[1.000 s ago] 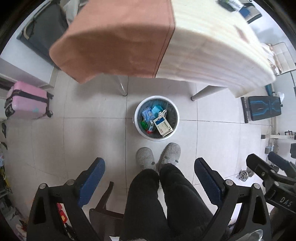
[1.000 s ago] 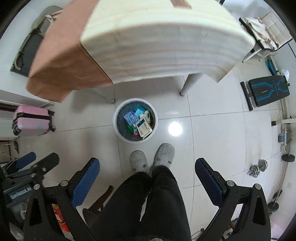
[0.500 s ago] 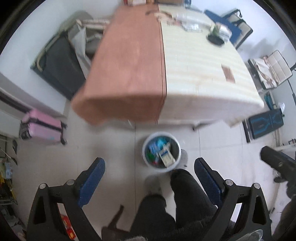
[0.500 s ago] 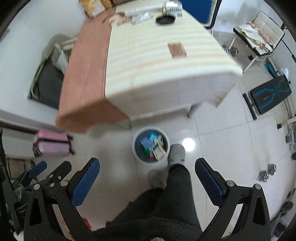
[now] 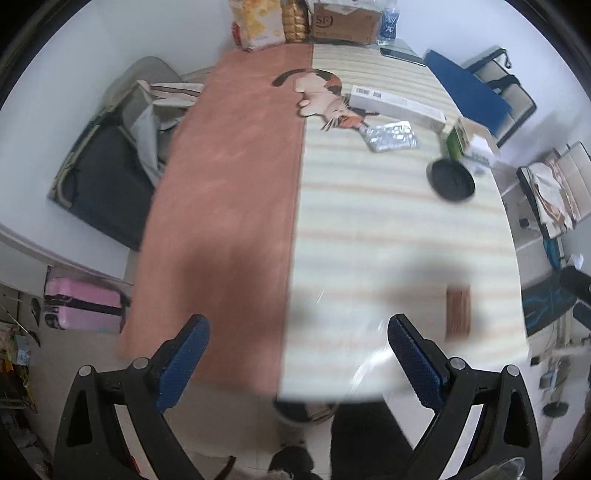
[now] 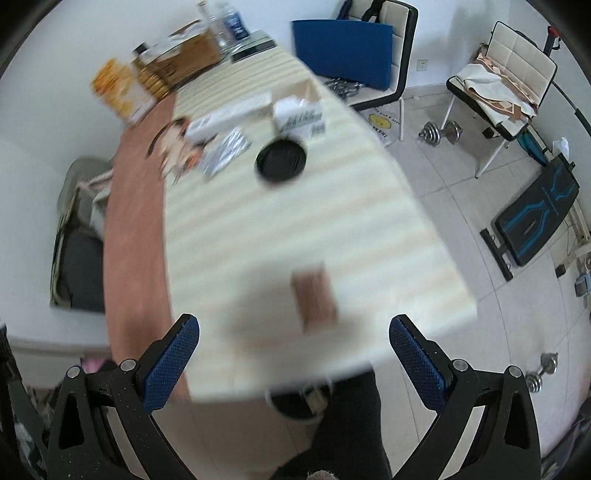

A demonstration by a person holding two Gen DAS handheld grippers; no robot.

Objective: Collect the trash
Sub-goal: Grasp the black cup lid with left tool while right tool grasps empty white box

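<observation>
My left gripper [image 5: 297,354] is open and empty above the near edge of the table [image 5: 369,240]. My right gripper [image 6: 293,350] is also open and empty over the same edge. On the far part of the table lie a foil packet [image 5: 391,137], a long white box [image 5: 397,103], a black round lid [image 5: 450,181] and a green-and-white carton [image 5: 467,142]. A brown card [image 5: 458,314] lies near the front right. The lid [image 6: 281,159] and the brown card [image 6: 314,295] also show in the right wrist view. The trash bin [image 6: 295,402] peeks out under the table edge.
A person's dark trouser leg [image 5: 362,439] is below the table edge. Snack bags and a cardboard box [image 5: 343,18] stand at the table's far end. A pink suitcase [image 5: 81,304] is on the left floor. Chairs [image 6: 502,88], dumbbells [image 6: 439,131] and a bench [image 6: 535,214] stand on the right.
Both grippers have swung up from looking down at the floor and the bin to looking over the tabletop. The bin has slid almost out of sight under the table edge.
</observation>
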